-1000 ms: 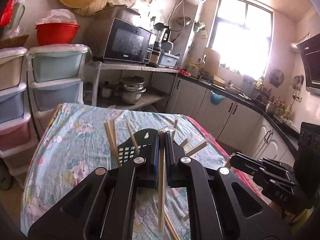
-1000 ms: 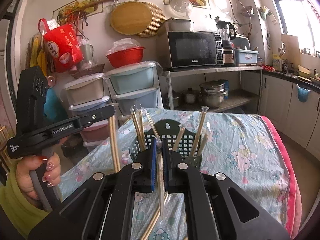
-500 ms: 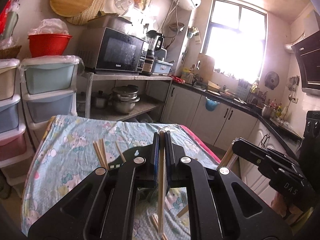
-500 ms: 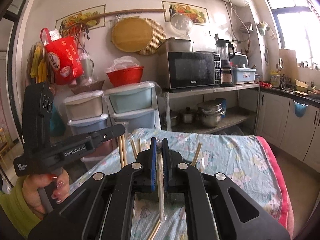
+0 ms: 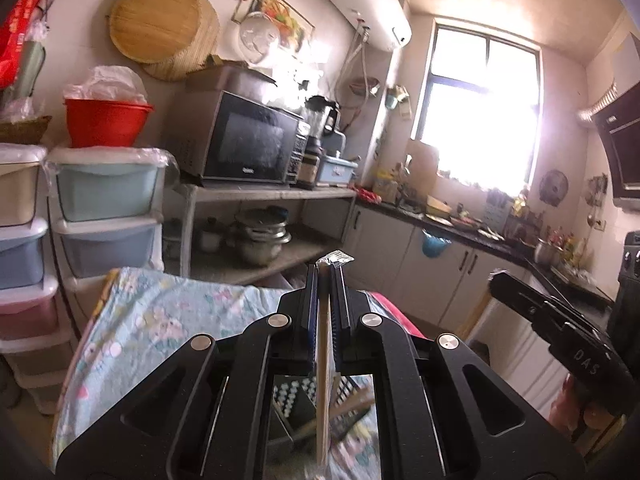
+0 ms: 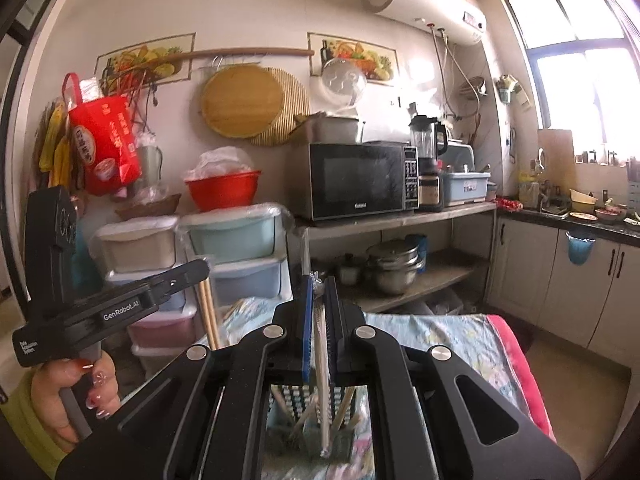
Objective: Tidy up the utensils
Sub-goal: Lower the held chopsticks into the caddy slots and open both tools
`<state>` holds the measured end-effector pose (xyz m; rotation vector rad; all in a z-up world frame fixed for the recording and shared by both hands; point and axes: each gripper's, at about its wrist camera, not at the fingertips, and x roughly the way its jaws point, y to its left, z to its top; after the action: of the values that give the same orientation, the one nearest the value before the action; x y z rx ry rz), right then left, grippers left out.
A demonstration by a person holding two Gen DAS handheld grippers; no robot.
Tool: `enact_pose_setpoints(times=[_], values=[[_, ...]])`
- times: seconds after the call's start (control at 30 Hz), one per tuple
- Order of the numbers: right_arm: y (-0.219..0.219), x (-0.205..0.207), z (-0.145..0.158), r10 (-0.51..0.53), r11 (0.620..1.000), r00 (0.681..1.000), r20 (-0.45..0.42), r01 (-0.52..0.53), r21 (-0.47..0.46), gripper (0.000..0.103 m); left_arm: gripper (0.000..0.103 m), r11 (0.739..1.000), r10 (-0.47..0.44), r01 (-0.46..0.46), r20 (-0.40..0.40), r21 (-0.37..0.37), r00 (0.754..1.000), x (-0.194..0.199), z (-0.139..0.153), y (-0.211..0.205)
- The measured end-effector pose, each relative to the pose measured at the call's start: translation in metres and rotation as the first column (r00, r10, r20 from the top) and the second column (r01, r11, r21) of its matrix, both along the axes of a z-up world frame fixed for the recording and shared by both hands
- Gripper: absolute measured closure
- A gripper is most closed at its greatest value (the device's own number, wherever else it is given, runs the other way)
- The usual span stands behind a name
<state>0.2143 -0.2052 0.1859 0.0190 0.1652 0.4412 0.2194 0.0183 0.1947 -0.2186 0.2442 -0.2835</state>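
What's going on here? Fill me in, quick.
A person is sorting chopsticks at a kitchen table with a handheld gripper in each hand. The left gripper is shut on wrapped chopsticks, and the right gripper is shut on another wrapped pair. Both pairs hang upright above the black utensil basket on the flowered tablecloth. More chopsticks already stand in the basket. Neither held pair has been dropped in yet.
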Motion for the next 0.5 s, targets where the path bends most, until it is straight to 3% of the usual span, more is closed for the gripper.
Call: enact_pose_setpoints(times=[0.23, 0.5], values=[[-0.002, 0.025, 0.002, -0.026, 0.999, 1.000, 0.013, 0.025, 0.040, 0.097, 0.100, 0.993, 0.104, -0.106, 0.037, 0.044, 0.994, 0.019, 0.002, 0.006], [0.001, 0.050, -0.013, -0.029, 0.997, 1.000, 0.001, 0.029, 0.072, 0.097, 0.100, 0.986, 0.157, -0.158, 0.011, 0.053, 0.988, 0.041, -0.025, 0.011]])
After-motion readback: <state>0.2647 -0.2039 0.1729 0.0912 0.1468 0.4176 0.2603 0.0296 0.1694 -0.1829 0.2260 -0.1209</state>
